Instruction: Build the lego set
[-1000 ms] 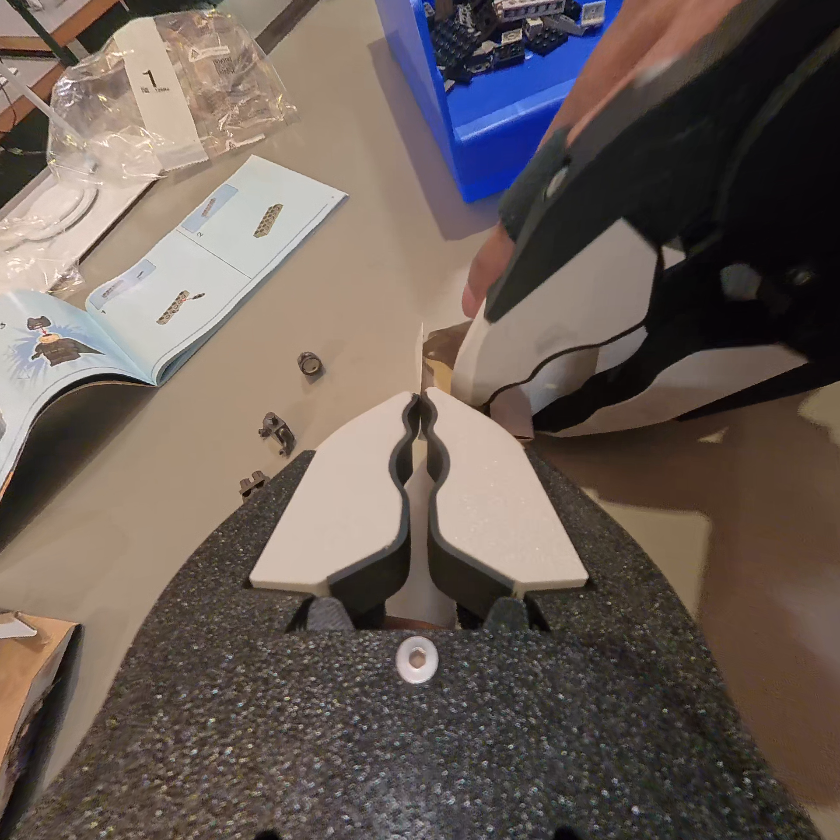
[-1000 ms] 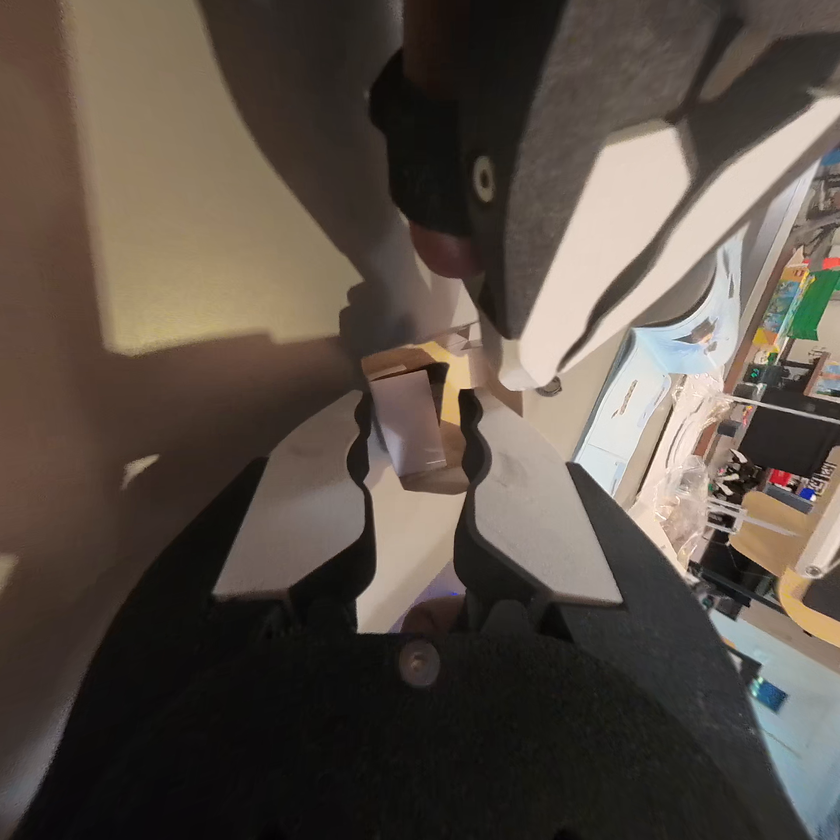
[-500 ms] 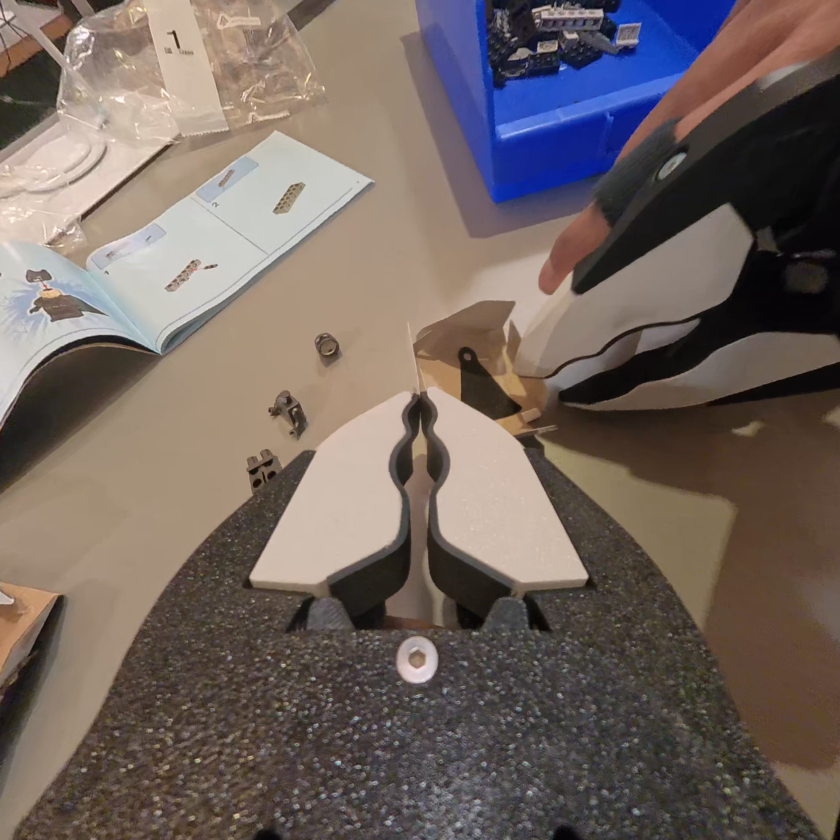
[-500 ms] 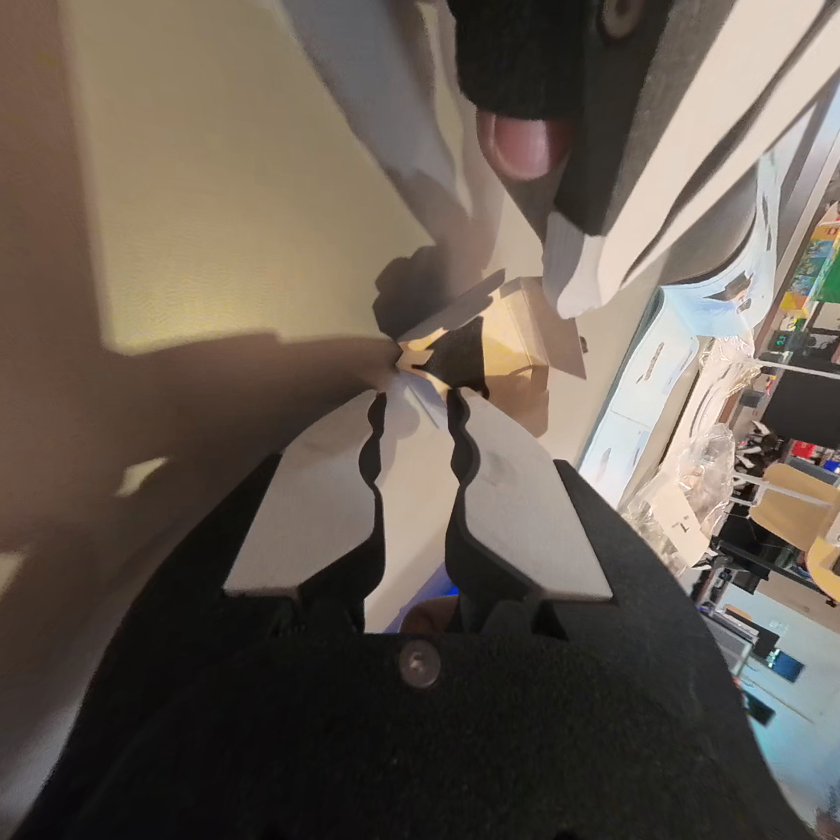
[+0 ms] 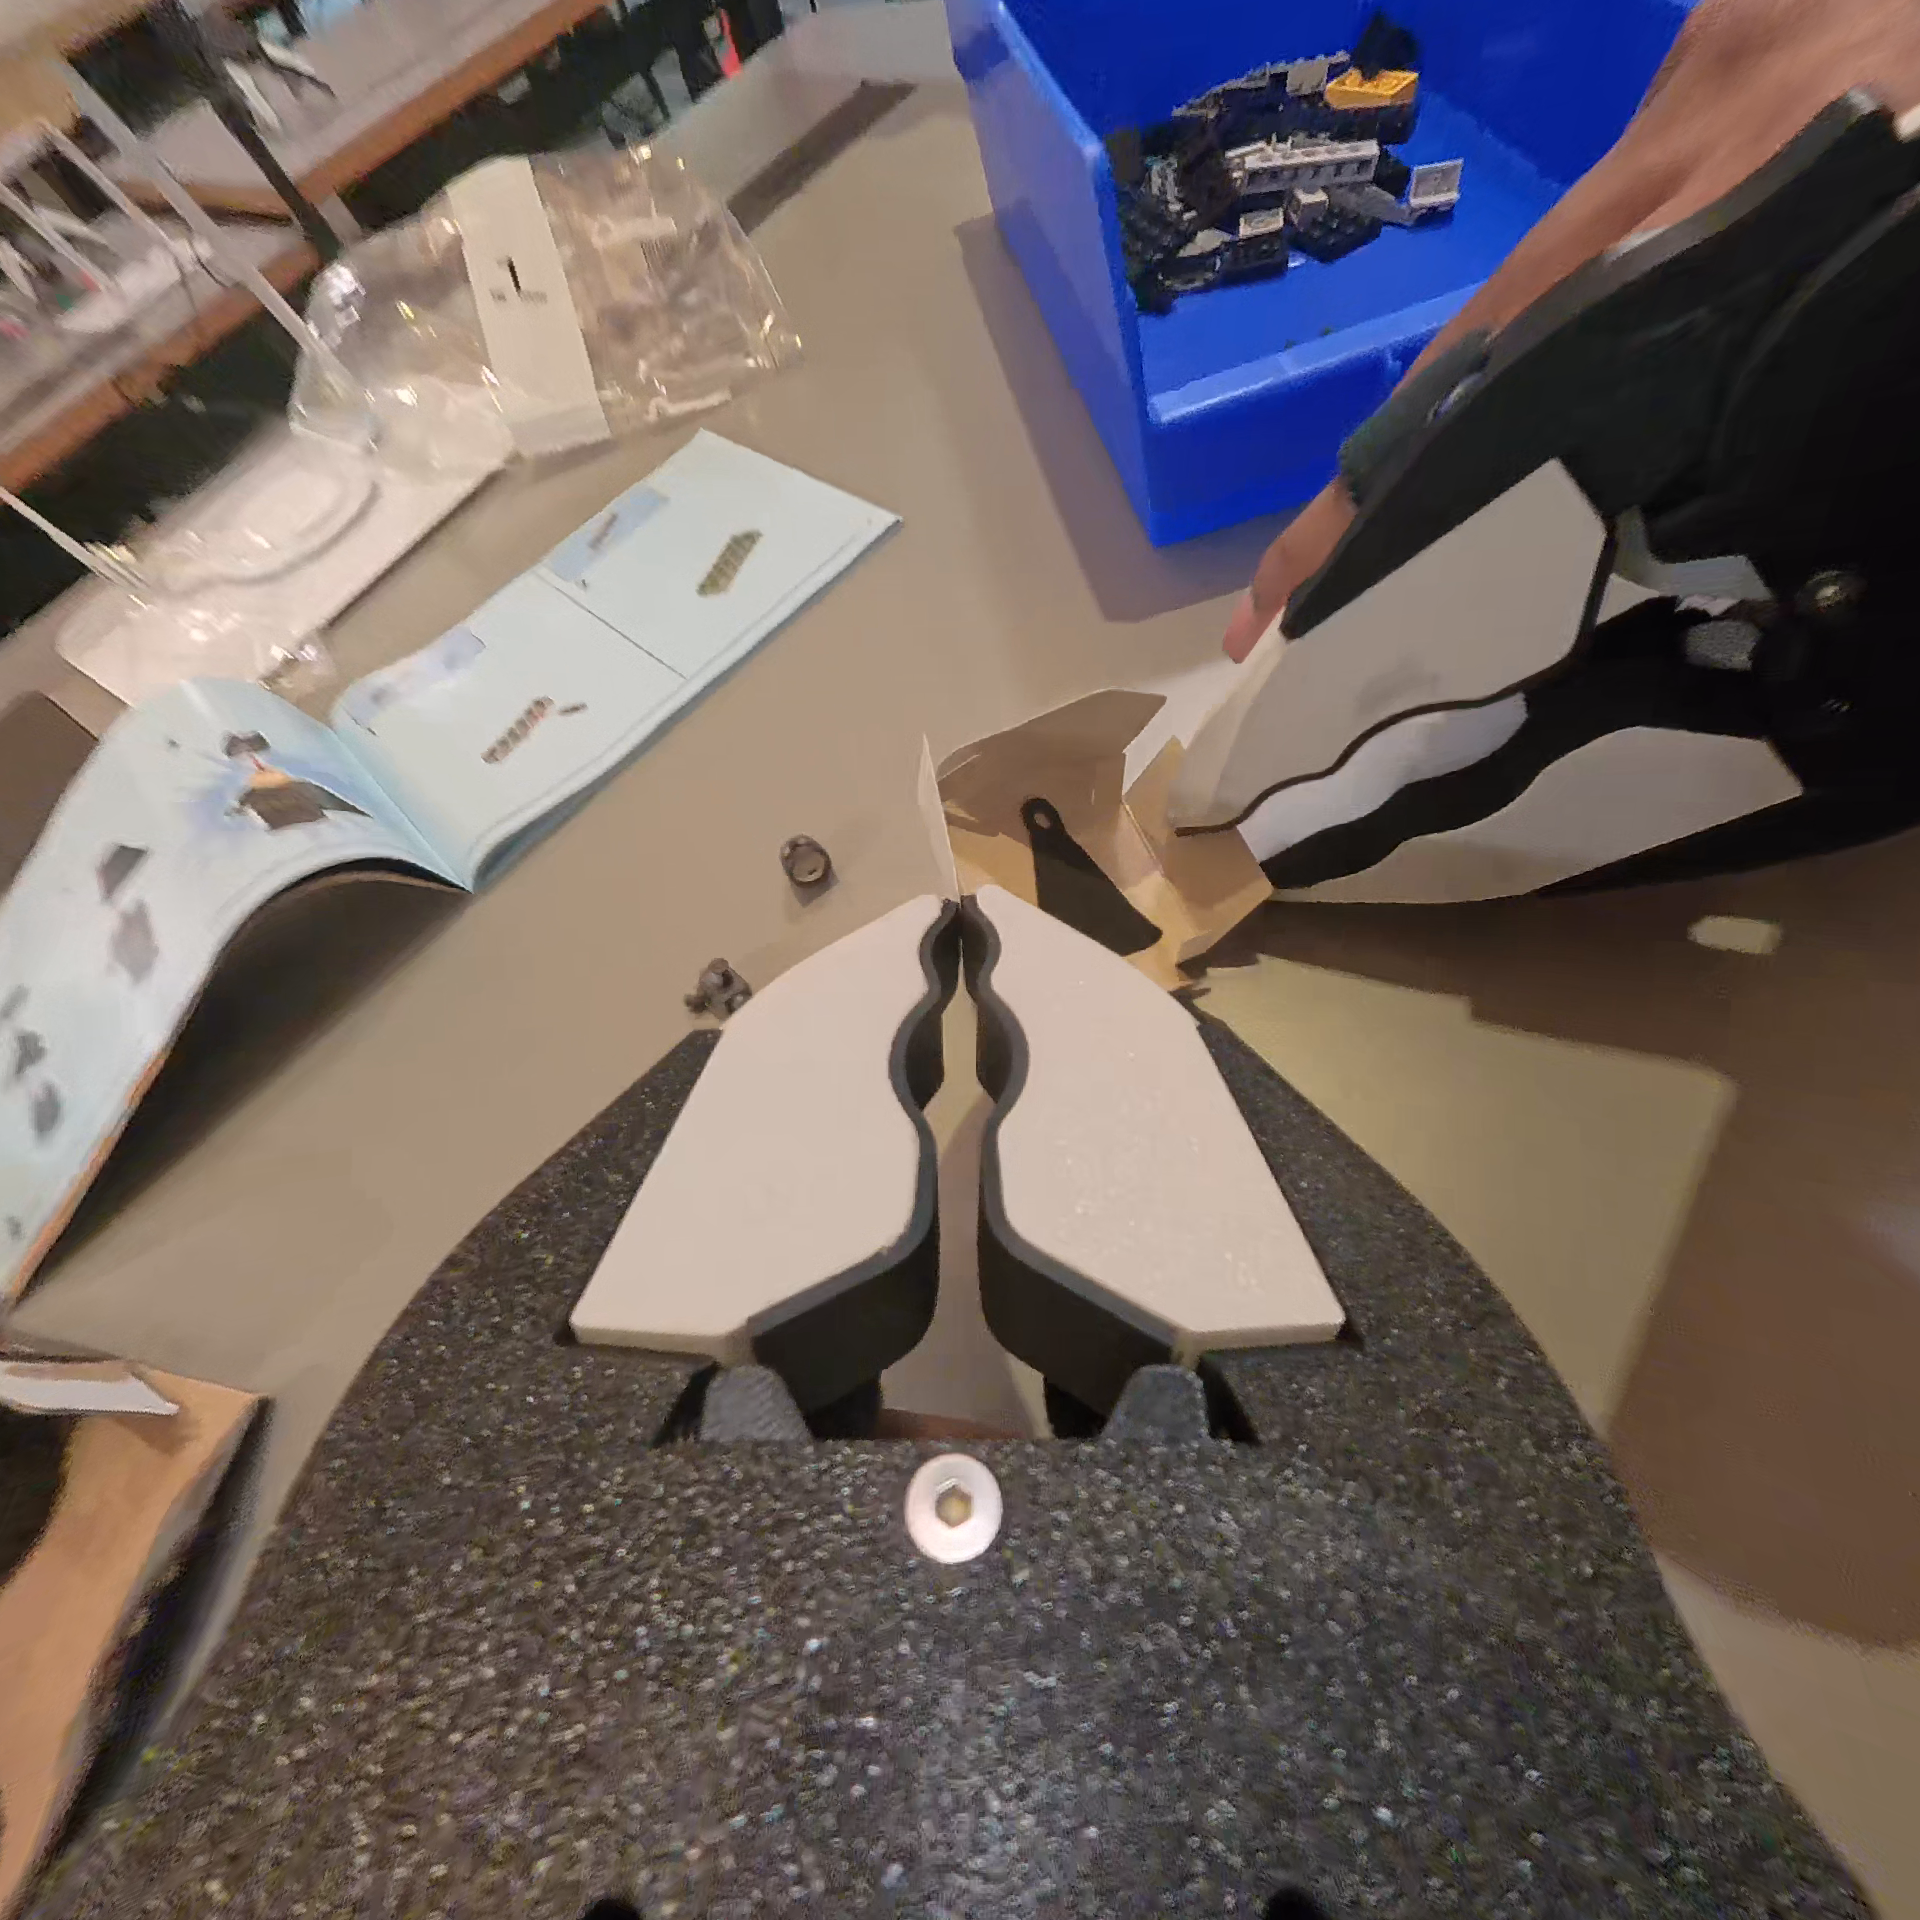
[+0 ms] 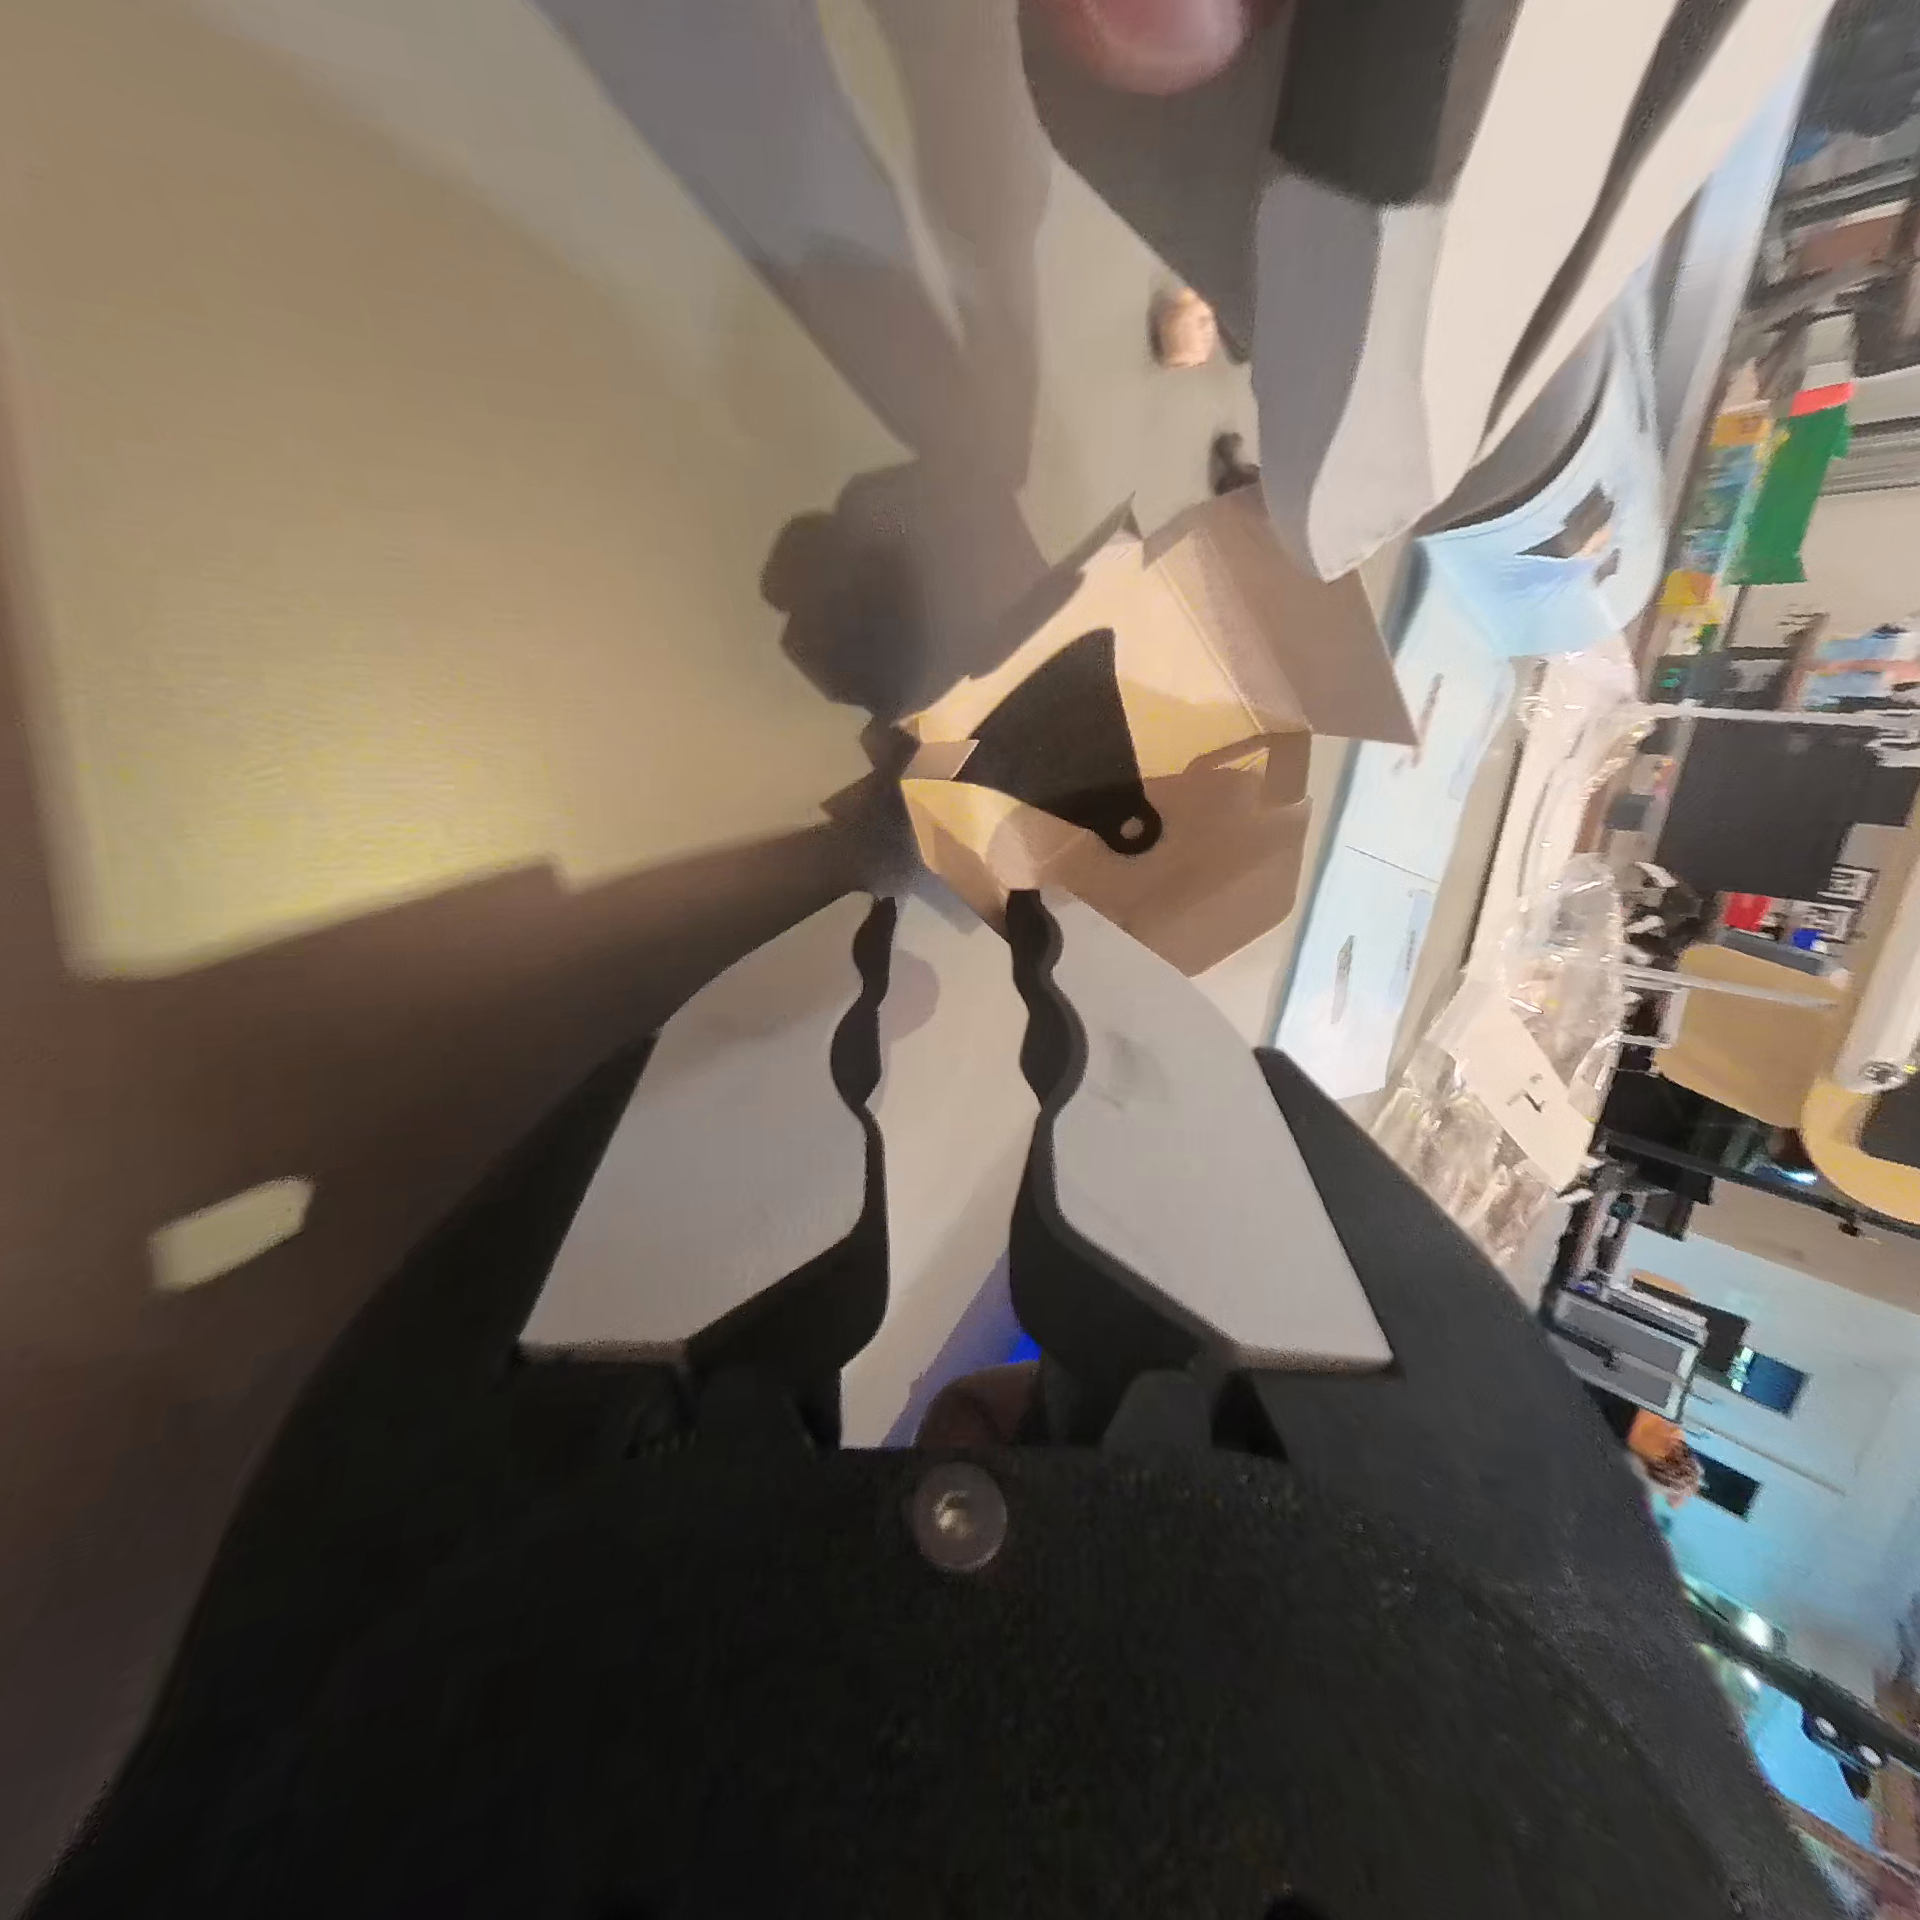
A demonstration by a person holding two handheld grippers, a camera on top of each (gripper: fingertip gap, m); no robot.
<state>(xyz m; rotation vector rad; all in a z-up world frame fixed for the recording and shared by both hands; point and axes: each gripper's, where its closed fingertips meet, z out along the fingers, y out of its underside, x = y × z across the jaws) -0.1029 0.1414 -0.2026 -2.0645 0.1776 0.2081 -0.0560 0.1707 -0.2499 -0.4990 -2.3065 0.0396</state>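
The left gripper (image 5: 958, 906) is closed on one thin flap of a small cardboard box (image 5: 1049, 769), which lies unfolded on the grey table (image 5: 520, 1091) and already shows a black cape-shaped piece (image 5: 1081, 883) inside. The right gripper (image 6: 943, 906) stands narrowly open just beside the other end of the box, and I think it touches nothing, though this view is blurred. The piece is not yet taken out, and the blue bin (image 5: 1247, 395) of bricks stands behind.

Grey tabletop (image 5: 1039, 436) in patchy light, wooden desks (image 5: 436, 114) behind.
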